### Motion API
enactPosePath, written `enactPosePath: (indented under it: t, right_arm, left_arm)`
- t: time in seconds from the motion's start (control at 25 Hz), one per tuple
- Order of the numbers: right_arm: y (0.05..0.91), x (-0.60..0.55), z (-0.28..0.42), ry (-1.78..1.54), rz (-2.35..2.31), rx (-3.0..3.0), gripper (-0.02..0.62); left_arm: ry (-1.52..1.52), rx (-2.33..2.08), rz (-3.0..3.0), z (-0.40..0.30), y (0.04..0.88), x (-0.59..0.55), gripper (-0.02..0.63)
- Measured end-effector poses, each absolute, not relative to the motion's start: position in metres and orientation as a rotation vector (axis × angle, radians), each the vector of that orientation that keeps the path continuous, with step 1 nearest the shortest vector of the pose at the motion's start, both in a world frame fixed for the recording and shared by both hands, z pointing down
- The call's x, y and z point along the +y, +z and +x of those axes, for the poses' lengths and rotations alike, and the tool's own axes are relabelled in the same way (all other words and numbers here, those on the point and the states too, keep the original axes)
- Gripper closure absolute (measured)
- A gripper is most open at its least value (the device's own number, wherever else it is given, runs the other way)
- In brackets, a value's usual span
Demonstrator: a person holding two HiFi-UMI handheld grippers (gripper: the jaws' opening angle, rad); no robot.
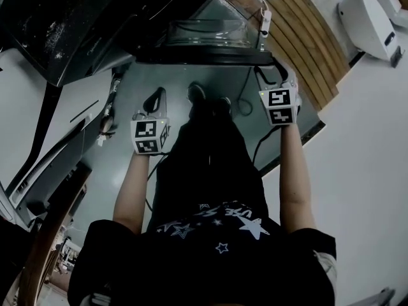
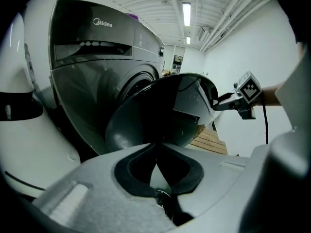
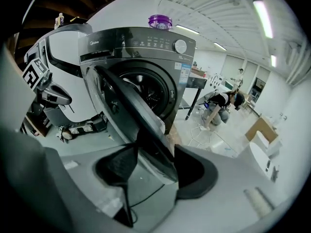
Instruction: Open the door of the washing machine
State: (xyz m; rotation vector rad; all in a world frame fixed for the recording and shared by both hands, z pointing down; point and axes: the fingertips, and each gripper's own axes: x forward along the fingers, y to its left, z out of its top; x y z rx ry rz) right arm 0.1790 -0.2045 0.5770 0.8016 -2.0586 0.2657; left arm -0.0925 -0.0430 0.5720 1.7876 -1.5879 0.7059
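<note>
In a white, strip-lit room, the washer [image 3: 146,40] stood ahead of both jaws. The right gripper [image 3: 155,152] had its jaws clamped on the edge of the door [image 3: 127,111], which hung partly open (the pull looked about midway). The left gripper [image 2: 156,160] was pinched shut and empty, with the door just beyond its tips. The next move likely called for drawing the edge wider along its arc.

The washing machine [image 3: 141,47] is showing dark grey, its door [image 3: 127,111] gleaming grey and black. A purple cap [image 3: 160,21] is glowing on top. The marker cubes [image 1: 150,137] are displaying black-and-white squares. The person's shirt [image 1: 217,231] is showing white stars on black.
</note>
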Motion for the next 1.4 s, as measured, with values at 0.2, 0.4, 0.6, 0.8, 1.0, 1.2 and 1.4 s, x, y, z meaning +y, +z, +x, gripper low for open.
enactPosePath:
  t: [0.2, 0.4, 0.6, 0.8, 1.0, 1.2, 1.4]
  right_arm:
    - [0.579, -0.179, 0.184, 0.279, 0.809, -2.053, 0.377]
    - [0.580, -0.147, 0.192, 0.357, 0.756, -2.083, 0.399]
    - [0.584, -0.121, 0.194, 0.416, 0.693, -2.107, 0.411]
    - [0.587, -0.105, 0.194, 0.446, 0.671, -2.111, 0.416]
    - [0.587, -0.101, 0.189, 0.470, 0.734, -2.086, 0.411]
    - [0.589, -0.090, 0.193, 0.471, 0.805, -2.059, 0.403]
    - [0.590, -0.065, 0.196, 0.487, 0.881, -2.037, 0.402]
  left_arm:
    - [0.723, -1.631, 1.753, -0.077, 0.567, -0.026, 0.595]
    - [0.732, -1.688, 1.714, -0.059, 0.548, -0.007, 0.595]
    - [0.758, -1.718, 1.708, -0.056, 0.536, 0.001, 0.595]
    - [0.814, -1.724, 1.727, -0.068, 0.536, -0.001, 0.595]
    - [0.817, -1.676, 1.755, -0.082, 0.546, 0.000, 0.595]
    - [0.830, -1.565, 1.846, -0.096, 0.559, 0.007, 0.595]
    - [0.831, -1.448, 1.993, -0.118, 0.559, 0.019, 0.595]
